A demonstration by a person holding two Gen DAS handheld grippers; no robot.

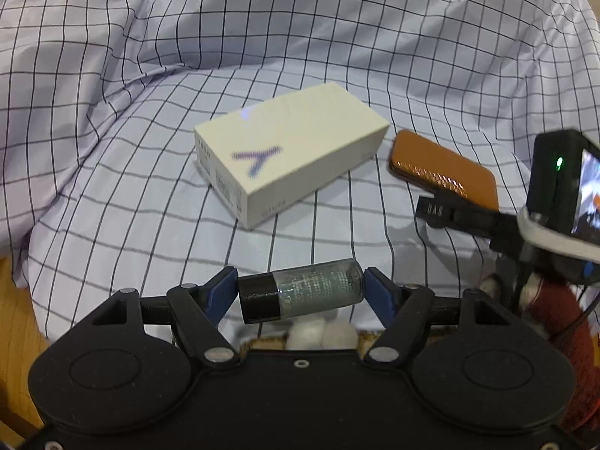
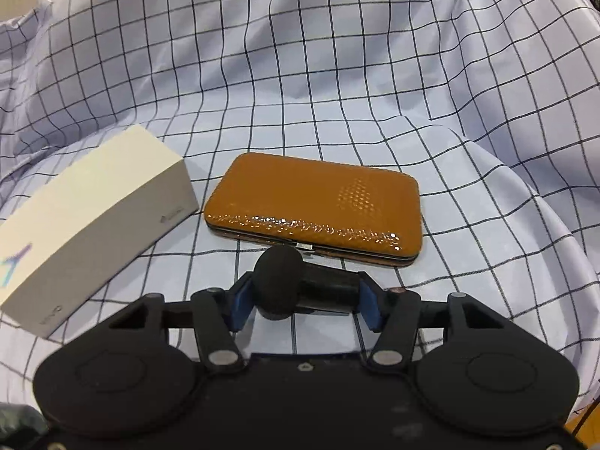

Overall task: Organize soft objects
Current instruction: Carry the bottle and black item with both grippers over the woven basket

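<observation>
We take the white box as our landmark; it lies flat on the checked cloth, a blurred violet mark on its top face.

Nearer the camera than the box, the left gripper is clamped on a small clear bottle with a black cap, held crosswise so that the blue pads press its two ends. Below the bottle, two white cotton balls sit touching each other (what holds them is hidden behind the gripper body).

Just right of the box, close to its end but apart from it, lies a tan case with an embossed glossy lid and a metal clasp on its near edge.

Near that clasp, right of the box, the right gripper is closed on a black knob-ended object, whose rounded head points toward the box. We cannot identify this object further.
</observation>
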